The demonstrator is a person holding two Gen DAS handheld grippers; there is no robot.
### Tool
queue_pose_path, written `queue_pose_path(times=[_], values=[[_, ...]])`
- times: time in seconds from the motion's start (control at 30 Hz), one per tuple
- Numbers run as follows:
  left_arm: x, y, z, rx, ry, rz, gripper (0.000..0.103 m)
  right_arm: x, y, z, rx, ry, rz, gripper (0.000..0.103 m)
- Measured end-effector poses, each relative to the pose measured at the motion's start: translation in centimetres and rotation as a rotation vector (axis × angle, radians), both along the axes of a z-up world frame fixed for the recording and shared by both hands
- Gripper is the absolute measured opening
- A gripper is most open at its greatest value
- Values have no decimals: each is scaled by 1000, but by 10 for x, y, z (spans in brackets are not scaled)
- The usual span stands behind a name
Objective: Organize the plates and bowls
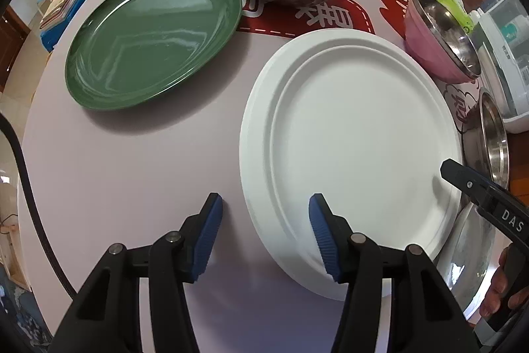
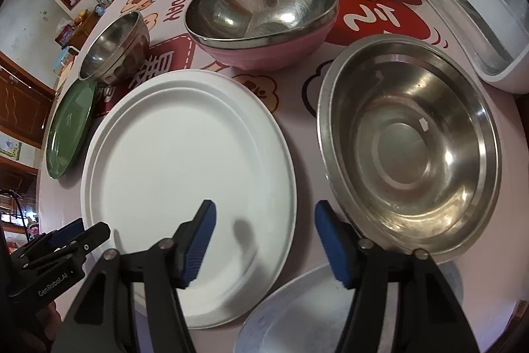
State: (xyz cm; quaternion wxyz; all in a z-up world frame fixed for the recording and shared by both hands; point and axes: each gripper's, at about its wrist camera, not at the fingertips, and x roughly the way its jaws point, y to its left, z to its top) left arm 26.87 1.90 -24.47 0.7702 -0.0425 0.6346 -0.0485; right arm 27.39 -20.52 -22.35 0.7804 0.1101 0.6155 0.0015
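1. The left gripper (image 1: pixel 265 234) is spread and holds nothing; the white plate (image 1: pixel 357 134) fills the frame's centre-right, its near-left rim between the jaws.
2. The right gripper (image 2: pixel 265 242) also gapes empty over the plate's lower-right rim.
3. The green plate (image 1: pixel 155 38) lies upper left, nearer the left gripper.

The left wrist view looks low and close across the table (image 1: pixel 132 171) from the near-left edge, the right wrist view from further right, probably a little higher. Both share the white plate (image 1: pixel 357 148) (image 2: pixel 185 174) and green plate (image 1: pixel 155 35) (image 2: pixel 69 128).
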Motion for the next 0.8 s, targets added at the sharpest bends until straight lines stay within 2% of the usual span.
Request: queue_pose_path(times=[0.1, 0.33, 0.4, 0.6, 0.8], values=[[2, 0, 0, -3, -3, -2, 50, 2, 0, -5, 22, 11, -9, 45], [2, 3, 1, 7, -11, 0, 39, 3, -4, -7, 15, -9, -12, 38], [3, 3, 2, 5, -13, -2, 32, 3, -5, -11, 46, -1, -13, 31], [4, 1, 1, -5, -5, 15, 30, 2, -10, -8, 79, -12, -30, 27], [4, 0, 1, 29, 1, 22, 29, -3, -11, -9, 104, -9, -36, 27]])
